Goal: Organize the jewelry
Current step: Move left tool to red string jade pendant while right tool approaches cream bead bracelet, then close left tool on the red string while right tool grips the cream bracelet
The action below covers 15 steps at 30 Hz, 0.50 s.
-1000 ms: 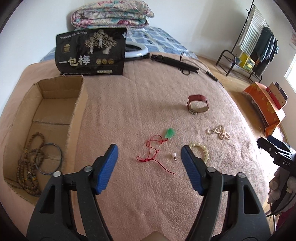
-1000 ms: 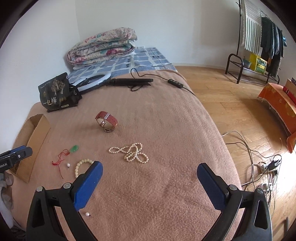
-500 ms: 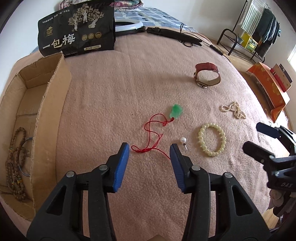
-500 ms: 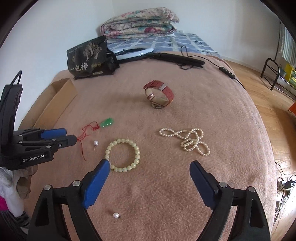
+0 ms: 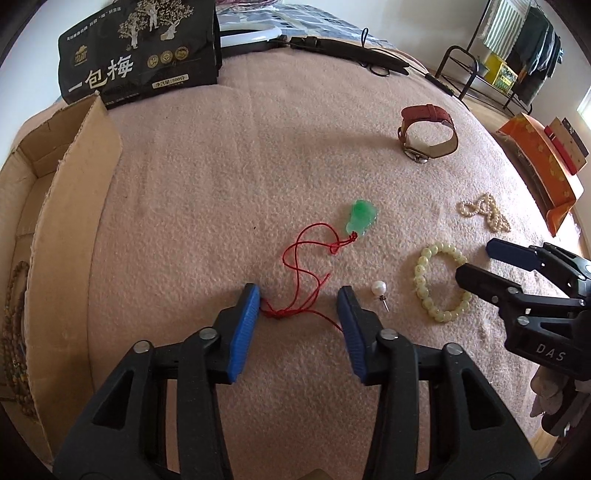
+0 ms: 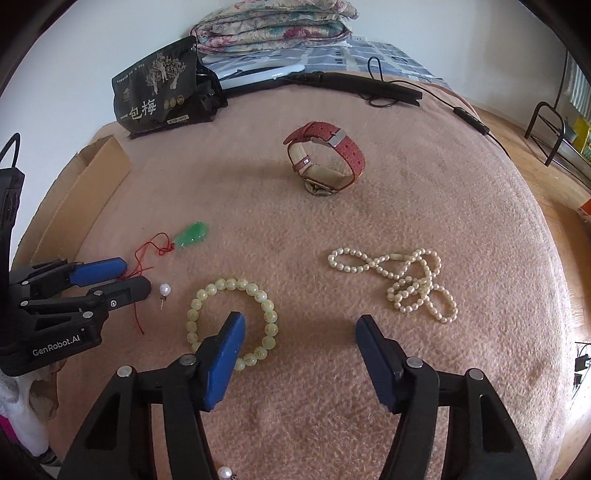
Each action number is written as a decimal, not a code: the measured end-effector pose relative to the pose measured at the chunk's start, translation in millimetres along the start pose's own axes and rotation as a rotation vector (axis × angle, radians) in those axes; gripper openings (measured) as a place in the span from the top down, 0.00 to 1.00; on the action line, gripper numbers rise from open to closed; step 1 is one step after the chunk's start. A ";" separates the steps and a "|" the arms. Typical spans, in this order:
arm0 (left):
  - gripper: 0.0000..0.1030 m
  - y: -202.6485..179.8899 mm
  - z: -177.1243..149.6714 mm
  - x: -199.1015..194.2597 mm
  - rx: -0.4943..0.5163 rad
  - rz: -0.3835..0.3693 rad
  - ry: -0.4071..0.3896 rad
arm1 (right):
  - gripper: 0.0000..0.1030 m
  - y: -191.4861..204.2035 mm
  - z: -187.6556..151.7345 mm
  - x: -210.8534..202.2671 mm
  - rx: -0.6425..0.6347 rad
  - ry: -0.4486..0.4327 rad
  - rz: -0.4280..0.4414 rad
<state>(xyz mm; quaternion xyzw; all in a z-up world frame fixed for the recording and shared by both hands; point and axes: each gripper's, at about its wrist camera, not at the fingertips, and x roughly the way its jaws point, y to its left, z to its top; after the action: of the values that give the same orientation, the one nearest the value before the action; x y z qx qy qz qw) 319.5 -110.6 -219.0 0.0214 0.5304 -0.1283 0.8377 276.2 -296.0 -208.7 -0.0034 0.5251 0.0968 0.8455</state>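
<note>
My left gripper is open and low over the pink blanket, its blue pads on either side of the knotted end of a red cord. The cord leads to a green pendant. A pearl earring lies just right of it. My right gripper is open above a pale green bead bracelet; its left pad overlaps the bracelet's ring. A pearl necklace and a red-strapped watch lie farther out.
A cardboard box at the left holds brown beads. A black printed bag stands at the back beside a white ring light and a black cable. Another pearl earring lies by the near edge.
Both grippers have come down and forward toward the blanket. The left has narrowed around the red cord's knot. The right now hovers over the bead bracelet.
</note>
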 end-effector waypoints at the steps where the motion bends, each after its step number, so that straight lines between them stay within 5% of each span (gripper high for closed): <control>1: 0.66 -0.3 0.6 0.7 0.008 0.008 -0.003 | 0.40 0.7 0.3 3.5 -0.001 0.006 -0.004; 3: 0.84 -0.6 1.4 1.4 0.019 0.016 -0.006 | 0.44 2.7 0.9 7.6 -0.010 0.010 -0.021; 5: 0.94 1.5 3.3 1.2 0.015 0.013 -0.006 | 0.61 4.6 1.6 8.2 -0.019 0.004 -0.029; 10: 1.00 8.5 8.2 -7.5 -0.023 -0.004 -0.027 | 0.94 2.8 3.0 5.6 0.000 0.000 0.011; 15: 1.00 12.9 14.3 -25.3 -0.044 -0.027 -0.076 | 0.95 8.3 2.8 0.2 -0.018 -0.008 0.024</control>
<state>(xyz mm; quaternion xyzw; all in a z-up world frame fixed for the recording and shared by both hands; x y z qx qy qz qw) 325.0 -95.8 -191.5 -0.0090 0.5013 -0.1283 0.8557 277.5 -287.6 -206.8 -0.0043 0.5206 0.1116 0.8464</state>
